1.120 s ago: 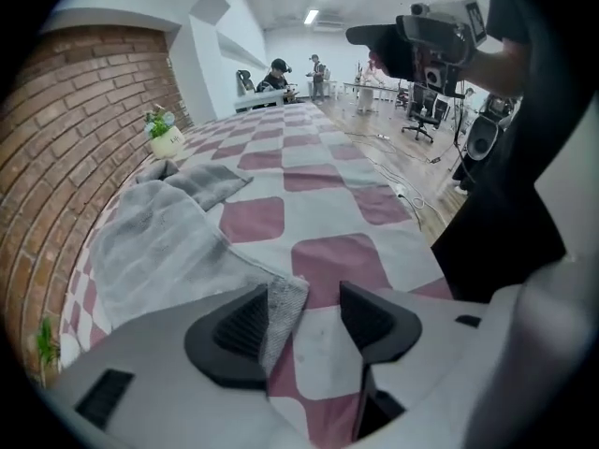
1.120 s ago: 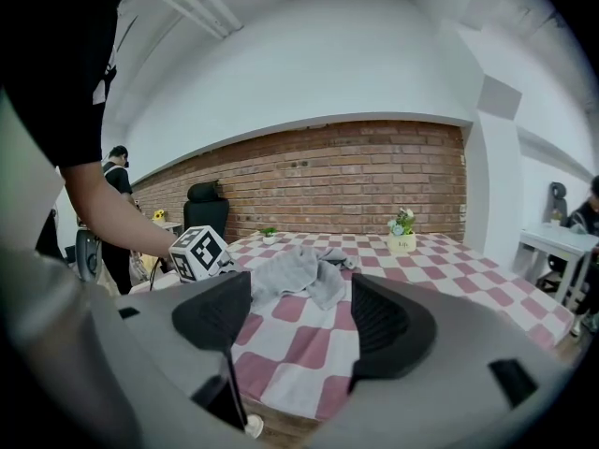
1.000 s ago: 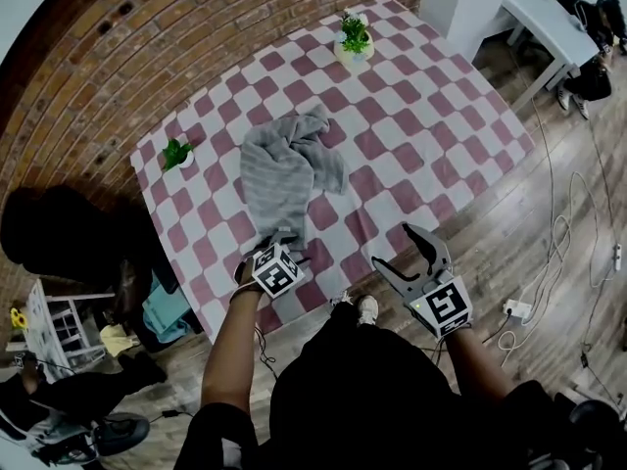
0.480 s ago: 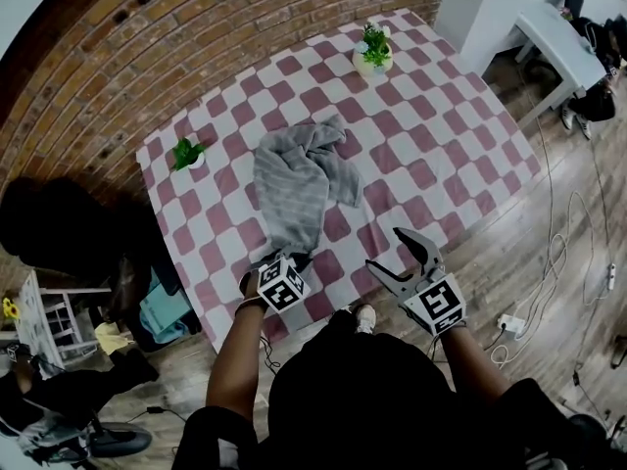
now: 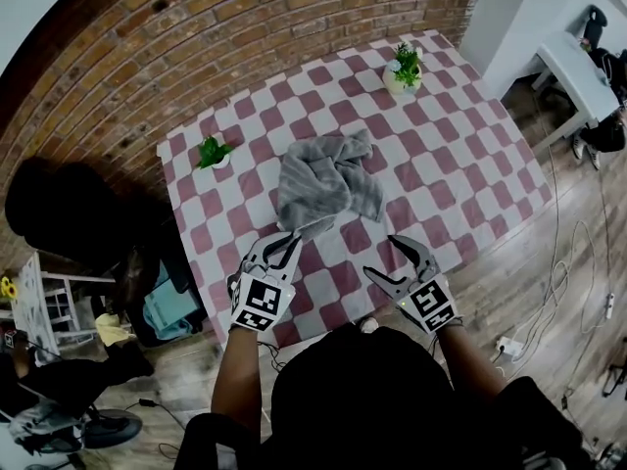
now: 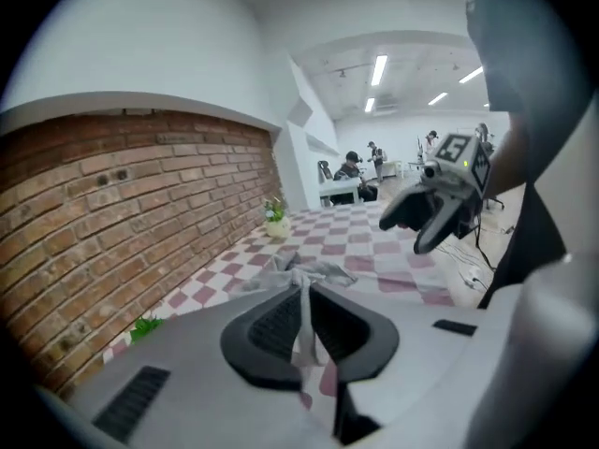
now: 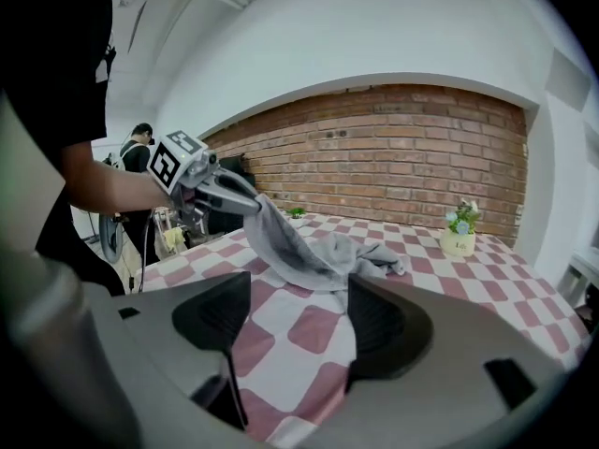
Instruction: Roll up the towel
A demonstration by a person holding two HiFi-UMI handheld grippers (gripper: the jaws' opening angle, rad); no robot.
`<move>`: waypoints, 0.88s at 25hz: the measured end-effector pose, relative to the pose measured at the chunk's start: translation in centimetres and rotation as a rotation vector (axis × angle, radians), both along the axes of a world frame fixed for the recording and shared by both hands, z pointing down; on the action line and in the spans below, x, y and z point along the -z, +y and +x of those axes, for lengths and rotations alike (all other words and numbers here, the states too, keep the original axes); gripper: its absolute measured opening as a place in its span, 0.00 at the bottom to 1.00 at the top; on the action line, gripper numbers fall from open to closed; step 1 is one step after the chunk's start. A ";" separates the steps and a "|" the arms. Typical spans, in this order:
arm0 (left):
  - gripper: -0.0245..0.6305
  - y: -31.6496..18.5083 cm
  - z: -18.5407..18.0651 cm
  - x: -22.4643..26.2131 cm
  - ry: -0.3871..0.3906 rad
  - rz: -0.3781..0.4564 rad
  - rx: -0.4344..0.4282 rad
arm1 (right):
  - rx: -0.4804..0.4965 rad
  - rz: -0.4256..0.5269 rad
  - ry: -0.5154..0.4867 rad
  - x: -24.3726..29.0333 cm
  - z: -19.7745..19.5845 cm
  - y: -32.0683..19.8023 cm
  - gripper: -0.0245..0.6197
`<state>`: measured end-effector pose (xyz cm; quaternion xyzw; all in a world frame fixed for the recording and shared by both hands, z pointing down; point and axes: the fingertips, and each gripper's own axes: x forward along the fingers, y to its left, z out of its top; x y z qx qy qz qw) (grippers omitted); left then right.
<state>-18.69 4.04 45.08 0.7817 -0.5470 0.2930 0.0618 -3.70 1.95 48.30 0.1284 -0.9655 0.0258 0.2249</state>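
Observation:
The grey towel lies crumpled in the middle of the checked table. My left gripper is at the towel's near edge; its jaws have just been closing and are shut on a fold of the cloth, which hangs pinched between them. That corner is lifted off the table, and the towel slopes from the left gripper down to the cloth. My right gripper hovers open over the table's near edge, right of the towel, with nothing between its fingers.
A small green plant stands at the table's far left and a potted plant in a white pot at the far right. A brick wall runs behind. A white desk and floor cables lie to the right, clutter to the left.
The left gripper closed on the towel's near edge and rose with it, pulling that corner up off the table. The right gripper moved in over the table's near edge, still open.

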 end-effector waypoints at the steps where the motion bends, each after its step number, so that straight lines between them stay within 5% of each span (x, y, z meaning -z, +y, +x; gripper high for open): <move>1: 0.08 -0.2 -0.4 1.3 0.028 0.028 0.014 | 0.005 0.008 0.001 0.0 -0.6 -0.1 0.54; 4: 0.08 -0.7 -1.3 5.2 0.100 0.100 0.038 | 0.023 0.036 0.007 0.0 -2.6 -0.5 0.54; 10: 0.08 -0.8 -2.5 10.9 0.047 0.215 0.085 | 0.063 0.082 0.015 -0.2 -5.5 -1.9 0.54; 16: 0.08 -1.6 -2.8 14.9 0.129 0.272 0.145 | 0.171 0.047 0.016 -1.3 -7.8 -1.5 0.54; 22: 0.08 -2.2 -1.6 18.4 0.038 0.321 0.168 | 0.238 0.071 0.047 -2.5 -9.1 -0.8 0.54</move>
